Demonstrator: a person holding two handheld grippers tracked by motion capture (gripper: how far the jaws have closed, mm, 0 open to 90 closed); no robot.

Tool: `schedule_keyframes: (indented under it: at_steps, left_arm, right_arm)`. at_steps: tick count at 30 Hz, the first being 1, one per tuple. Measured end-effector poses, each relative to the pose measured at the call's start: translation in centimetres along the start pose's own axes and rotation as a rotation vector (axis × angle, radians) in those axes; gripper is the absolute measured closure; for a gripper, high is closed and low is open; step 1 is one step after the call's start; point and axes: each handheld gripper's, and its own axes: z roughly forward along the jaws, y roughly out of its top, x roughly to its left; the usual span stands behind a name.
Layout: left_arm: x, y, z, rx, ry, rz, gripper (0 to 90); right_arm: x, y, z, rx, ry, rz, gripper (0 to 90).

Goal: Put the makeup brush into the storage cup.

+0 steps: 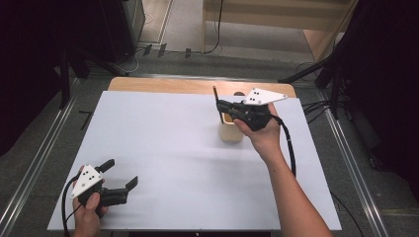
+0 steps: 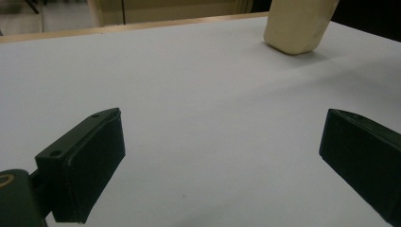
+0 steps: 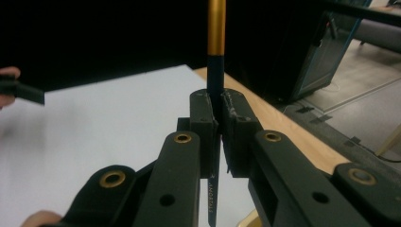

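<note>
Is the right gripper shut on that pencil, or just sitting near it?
Shut on it. In the right gripper view, the right gripper has both jaws pressed against the dark pencil, which stands between them.

White-topped table (image 1: 163, 148), wooden far edge; cream cup (image 1: 231, 132) upright at its right-centre

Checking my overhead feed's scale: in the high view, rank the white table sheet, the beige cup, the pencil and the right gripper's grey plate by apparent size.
1. White table sheet, by far.
2. Beige cup and grey plate: too close to rank, since the right gripper hides part of the cup.
3. Pencil, just a thin sliver showing.
</note>
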Motion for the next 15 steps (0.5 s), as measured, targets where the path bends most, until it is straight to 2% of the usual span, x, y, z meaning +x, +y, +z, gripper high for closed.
schedule_keyframes:
  at_steps: [3, 5, 11, 15]
  left_arm:
    - [0.1, 0.0, 0.0, 0.002, 0.0, 0.002, 1.9]
    - [0.1, 0.0, 0.0, 0.001, 0.001, -0.002, 1.9]
    - [0.1, 0.0, -0.1, -0.003, 0.002, -0.002, 1.9]
    - [0.1, 0.0, 0.0, -0.003, 0.002, -0.001, 1.9]
  right_arm:
    - [-0.2, 0.0, -0.2, -0.027, -0.008, 0.015, 85.0]
    - [-0.6, 0.0, -0.5, -0.064, -0.031, 0.036, 85.0]
    - [-1.4, -0.3, -0.9, -0.101, -0.082, 0.061, 85.0]
    - [-1.8, -0.5, -1.1, -0.126, -0.098, 0.07, 85.0]
